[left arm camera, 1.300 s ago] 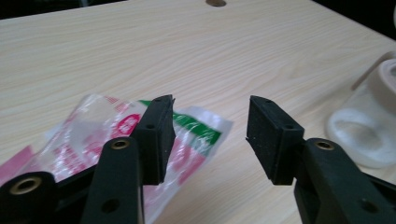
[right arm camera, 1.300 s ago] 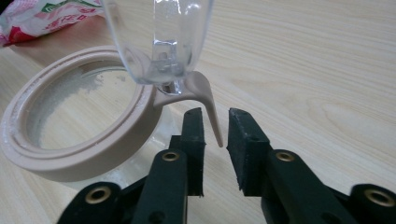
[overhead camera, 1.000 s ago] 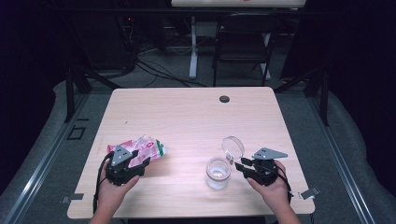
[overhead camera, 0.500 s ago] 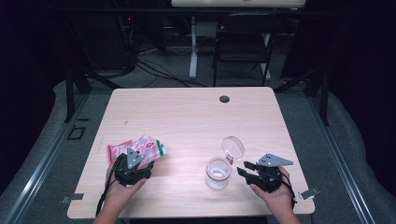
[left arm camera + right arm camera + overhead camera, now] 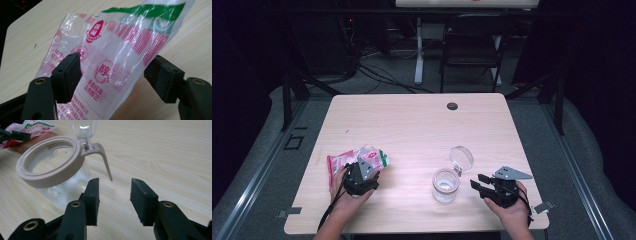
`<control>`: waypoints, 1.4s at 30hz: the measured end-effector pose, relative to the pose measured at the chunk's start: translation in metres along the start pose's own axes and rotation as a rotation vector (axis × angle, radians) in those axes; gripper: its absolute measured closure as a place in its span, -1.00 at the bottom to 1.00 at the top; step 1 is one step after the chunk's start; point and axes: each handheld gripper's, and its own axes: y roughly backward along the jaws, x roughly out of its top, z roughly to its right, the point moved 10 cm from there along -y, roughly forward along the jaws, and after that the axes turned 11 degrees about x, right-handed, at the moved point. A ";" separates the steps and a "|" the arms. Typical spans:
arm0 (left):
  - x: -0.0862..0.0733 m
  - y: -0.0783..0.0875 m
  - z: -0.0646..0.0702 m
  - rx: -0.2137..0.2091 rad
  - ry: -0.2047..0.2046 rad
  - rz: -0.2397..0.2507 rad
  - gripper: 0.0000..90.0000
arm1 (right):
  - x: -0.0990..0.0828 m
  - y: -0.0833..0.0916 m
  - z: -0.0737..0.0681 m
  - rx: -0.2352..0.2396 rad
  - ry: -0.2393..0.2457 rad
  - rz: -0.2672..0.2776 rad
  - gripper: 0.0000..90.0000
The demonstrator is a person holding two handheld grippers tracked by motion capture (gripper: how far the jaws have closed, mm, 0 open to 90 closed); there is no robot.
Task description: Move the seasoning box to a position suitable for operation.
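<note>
Left gripper view: left gripper (image 5: 112, 80), jaws just opening, straddles the bag (image 5: 117, 50) without pinching. Right gripper (image 5: 113, 200) gapes empty beside the jar (image 5: 53, 165). Squeeze the bag's edge squarely before lifting.

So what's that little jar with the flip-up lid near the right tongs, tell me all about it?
The jar is small and round, of clear glass or plastic, with a beige ring around its mouth and a thin beige tab curving down from the hinge. Its clear round lid is flipped open and stands up behind. A whitish residue clings inside. It stands upright on the wooden table, just left of the right tongs, whose jaws stand apart and do not touch it.
</note>
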 end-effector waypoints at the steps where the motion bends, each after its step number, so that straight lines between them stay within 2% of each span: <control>1: -0.001 -0.003 0.000 0.007 -0.013 -0.007 -0.33 | 0.000 0.000 0.000 -0.002 -0.002 0.001 0.31; 4: -0.005 -0.009 -0.001 0.036 -0.032 -0.022 -0.32 | 0.000 0.001 0.001 0.000 -0.004 0.002 0.30; 9: -0.008 -0.015 -0.004 0.081 -0.036 -0.027 -0.27 | 0.000 0.000 0.001 0.001 -0.004 0.001 0.30; 15: -0.011 -0.019 -0.003 0.113 -0.062 -0.037 -0.19 | -0.001 -0.001 0.001 0.003 -0.005 0.002 0.30; 18: -0.012 -0.021 -0.004 0.132 -0.065 -0.042 -0.11 | -0.001 -0.001 0.001 0.002 -0.006 0.001 0.30; 21: -0.012 -0.023 -0.007 0.138 -0.047 -0.043 -0.01 | 0.000 -0.001 0.001 0.004 -0.009 0.004 0.30; 27: -0.012 -0.023 -0.009 0.120 -0.007 -0.051 0.22 | -0.001 -0.001 0.001 0.005 -0.007 0.002 0.29; 32: -0.012 -0.023 -0.009 0.077 0.016 -0.052 0.47 | -0.001 -0.001 0.001 0.000 -0.005 -0.002 0.29; 39: -0.011 -0.021 -0.011 0.070 0.022 -0.048 0.74 | -0.001 -0.002 0.002 0.001 -0.006 -0.001 0.29; 42: -0.010 -0.020 -0.013 0.063 0.042 -0.042 0.83 | -0.001 -0.002 0.002 0.001 -0.004 -0.001 0.29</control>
